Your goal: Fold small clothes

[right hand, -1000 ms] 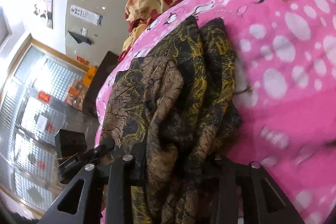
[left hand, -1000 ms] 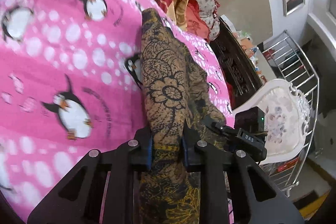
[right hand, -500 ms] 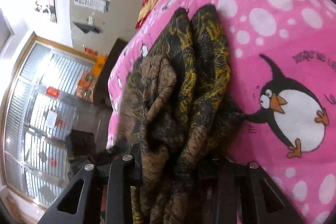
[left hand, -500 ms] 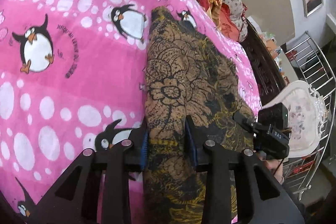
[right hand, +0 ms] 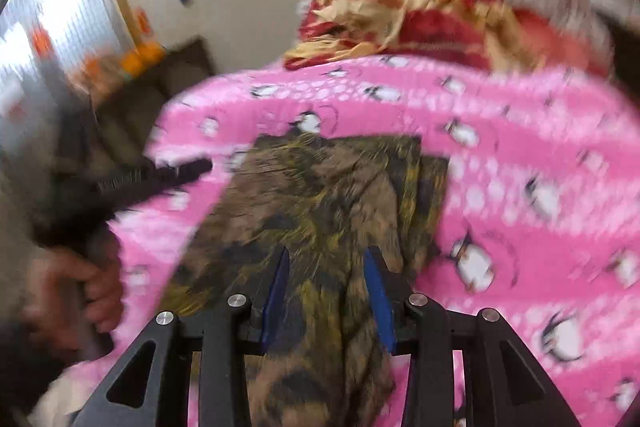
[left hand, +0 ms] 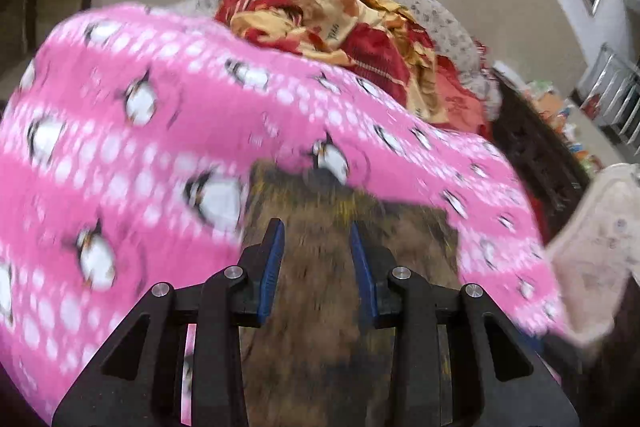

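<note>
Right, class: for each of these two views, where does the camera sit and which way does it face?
Left wrist: on the left hand-held gripper, facing down over patterned cloth on pink blanket; jaws opening.
Right wrist: on the right hand-held gripper, same cloth; jaws opening; person's hand at left.
Shared: cloth, blanket, red-yellow bedding.

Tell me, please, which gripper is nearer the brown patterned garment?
Right, it seems. The right gripper is directly over the garment, with cloth between its opening jaws. The left gripper, jaws also opening, sits off the garment's left edge, pointing toward it.
</note>
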Demonstrator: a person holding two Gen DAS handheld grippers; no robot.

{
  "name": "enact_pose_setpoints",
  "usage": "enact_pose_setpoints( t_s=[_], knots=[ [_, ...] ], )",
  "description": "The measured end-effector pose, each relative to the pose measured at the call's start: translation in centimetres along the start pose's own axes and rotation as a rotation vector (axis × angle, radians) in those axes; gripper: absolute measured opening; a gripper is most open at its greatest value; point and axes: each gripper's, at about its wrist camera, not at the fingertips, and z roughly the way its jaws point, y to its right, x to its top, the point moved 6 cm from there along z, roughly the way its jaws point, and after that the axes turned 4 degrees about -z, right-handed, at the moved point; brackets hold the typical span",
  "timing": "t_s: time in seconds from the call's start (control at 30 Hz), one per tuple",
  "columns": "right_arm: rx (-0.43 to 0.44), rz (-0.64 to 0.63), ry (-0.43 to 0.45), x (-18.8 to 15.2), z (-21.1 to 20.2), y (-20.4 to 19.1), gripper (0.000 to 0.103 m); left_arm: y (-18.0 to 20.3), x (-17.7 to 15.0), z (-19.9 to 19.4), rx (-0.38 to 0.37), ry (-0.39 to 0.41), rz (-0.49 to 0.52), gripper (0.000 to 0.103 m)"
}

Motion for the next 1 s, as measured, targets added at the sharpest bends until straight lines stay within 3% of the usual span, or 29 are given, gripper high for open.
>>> enact_pose_setpoints(
  t_s=[0.1,0.17,0.23,0.3,0.67,0.77,0.83,0.93,1.0],
  knots=[
    [-0.057,0.07,-0.08,-1.1,3.7,1.0,0.037,0.3,0.1,3.7,0.03,-0.023,-0.037,0.051],
    [-0.068,0.089,-0.108,-3.0,6.1,2.0,0.037,-0.7,-1.9,6.5,0.078,-0.092,-0.005,0.051],
    [-0.058,0.0,0.002,-3.9,5.7,1.7,0.038,-1.1,-2.7,6.9,0.067,-0.084,-0.012,0.052],
    [-0.031,0.021,0.021,-3.9,5.3,2.1,0.038,-1.3,-2.6,6.9,0.055,-0.078,-0.02,0.052],
    [0.007,0.048,0.023,-3.5,5.7,1.5,0.04,-0.2,-2.7,7.9,0.104,-0.093,0.046,0.064],
    [0.001,0.041,-0.01,-3.1,4.3,1.1,0.039,0.0,-2.7,8.0,0.097,-0.094,0.042,0.064],
    [0.028,0.031,0.014,-2.9,1.5,0.4,0.039,0.0,-2.6,8.1,0.094,-0.095,0.037,0.064],
    [0.057,-0.079,0.025,-4.4,-1.5,-1.9,0.039,-0.1,-2.6,8.2,0.096,-0.094,0.04,0.064],
    [0.025,-0.146,-0.079,-7.5,-0.4,-2.7,0.04,0.0,-2.7,8.2,0.096,-0.094,0.041,0.065]
  ],
)
